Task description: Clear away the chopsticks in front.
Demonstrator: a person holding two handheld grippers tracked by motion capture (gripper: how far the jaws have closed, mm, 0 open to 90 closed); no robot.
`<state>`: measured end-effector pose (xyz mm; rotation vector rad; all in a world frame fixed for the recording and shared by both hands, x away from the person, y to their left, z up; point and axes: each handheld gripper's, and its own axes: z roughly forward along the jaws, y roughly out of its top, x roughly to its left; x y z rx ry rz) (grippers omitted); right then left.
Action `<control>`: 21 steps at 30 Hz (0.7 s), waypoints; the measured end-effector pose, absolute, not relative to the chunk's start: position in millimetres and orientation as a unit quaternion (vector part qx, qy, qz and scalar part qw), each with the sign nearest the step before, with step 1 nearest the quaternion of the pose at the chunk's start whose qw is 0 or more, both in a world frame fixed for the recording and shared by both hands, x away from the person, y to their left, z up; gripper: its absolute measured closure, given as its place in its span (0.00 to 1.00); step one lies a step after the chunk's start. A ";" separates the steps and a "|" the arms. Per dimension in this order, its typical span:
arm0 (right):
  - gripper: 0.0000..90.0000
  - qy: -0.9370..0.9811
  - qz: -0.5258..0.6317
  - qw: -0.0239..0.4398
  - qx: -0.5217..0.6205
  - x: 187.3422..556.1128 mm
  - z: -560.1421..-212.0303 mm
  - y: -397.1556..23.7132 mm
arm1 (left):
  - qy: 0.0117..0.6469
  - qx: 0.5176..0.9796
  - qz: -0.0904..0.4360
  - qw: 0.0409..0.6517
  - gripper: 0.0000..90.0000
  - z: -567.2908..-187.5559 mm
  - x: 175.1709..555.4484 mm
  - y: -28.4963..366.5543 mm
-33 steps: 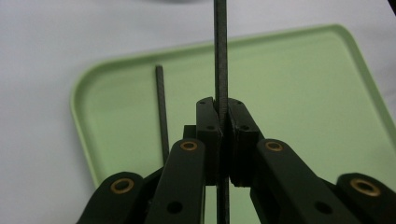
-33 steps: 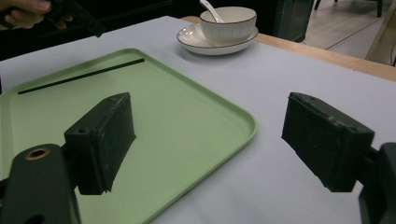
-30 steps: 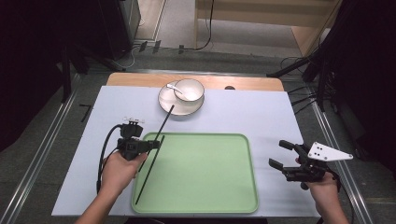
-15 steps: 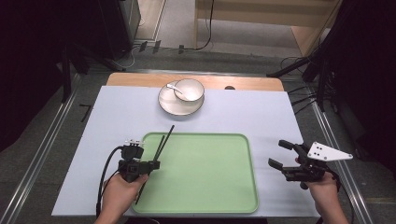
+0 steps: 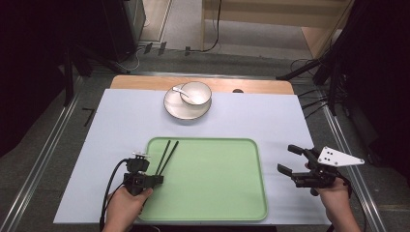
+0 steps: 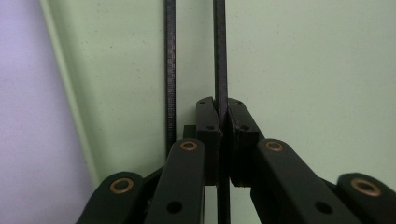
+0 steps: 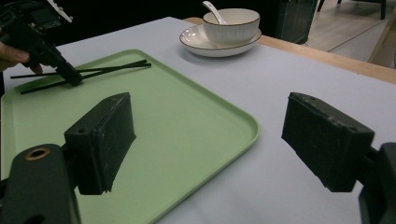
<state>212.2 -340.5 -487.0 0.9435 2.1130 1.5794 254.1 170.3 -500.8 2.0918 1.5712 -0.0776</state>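
High view: the left gripper [image 5: 155, 180] sits low over the left edge of the green tray [image 5: 217, 193], carried by the person's left hand [image 5: 124, 209]. Its jaws are pressed together on one black chopstick [image 5: 168, 157]. A second chopstick [image 5: 162, 154] lies just beside the first, on the tray, near its left rim. Both sticks point away from the person, toward the far left corner of the tray.

Left gripper view: the held chopstick [image 6: 220, 70] runs straight up between the closed pads [image 6: 208, 122], clamped. The free chopstick [image 6: 170, 74] lies parallel on its left, apart from the pads. Whether the held stick's far end rests on the tray surface cannot be told here.

Right gripper view: the right gripper [image 7: 210, 140] stands with jaws spread wide and nothing between them, above the blue table cover [image 7: 289, 84] at the tray's right edge.

On the far side of the table, a white bowl [image 5: 196, 93] with a spoon [image 5: 183, 92] stands on a plate [image 5: 175, 108], well apart from the tray.
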 end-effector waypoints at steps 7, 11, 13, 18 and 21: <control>0.19 0.742 0.556 0.169 0.334 211.5 -486.9 -340.9 | 0.589 0.767 -0.023 0.254 0.94 -499.7 255.7 175.4; 0.19 0.742 0.556 0.170 0.334 211.3 -486.8 -341.1 | 0.599 0.760 -0.023 0.252 0.94 -499.2 256.7 181.2; 0.19 0.742 0.556 0.170 0.334 211.4 -486.8 -341.3 | 0.599 0.760 -0.020 0.251 0.94 -498.9 256.3 181.5; 0.19 0.743 0.555 0.168 0.333 211.9 -487.1 -340.2 | 0.591 0.768 -0.010 0.247 0.92 -498.1 254.5 178.7; 0.19 0.743 0.556 0.168 0.332 211.8 -486.9 -340.2 | 0.595 0.764 -0.013 0.250 0.92 -498.5 254.8 179.9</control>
